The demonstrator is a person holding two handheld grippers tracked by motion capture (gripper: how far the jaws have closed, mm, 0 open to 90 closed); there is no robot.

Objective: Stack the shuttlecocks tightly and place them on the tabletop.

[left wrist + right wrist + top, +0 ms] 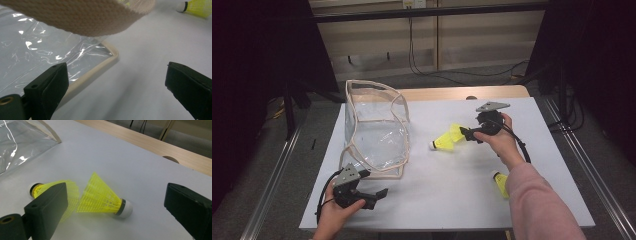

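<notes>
A clear plastic bag with beige trim stands open on the white table's left half. Two yellow shuttlecocks lie mid-table: one with its cork toward the bag, and one just behind it. In the right gripper view the nearer shuttlecock lies between the wide-apart jaws, and the second is partly hidden behind the left jaw. My right gripper is open beside them. My left gripper is open and empty at the bag's front corner. A third shuttlecock lies by the right forearm.
The white board covers a wooden table whose far edge shows, with a round hole. The bag's beige strap hangs across the top of the left gripper view. Metal rails run along both table sides.
</notes>
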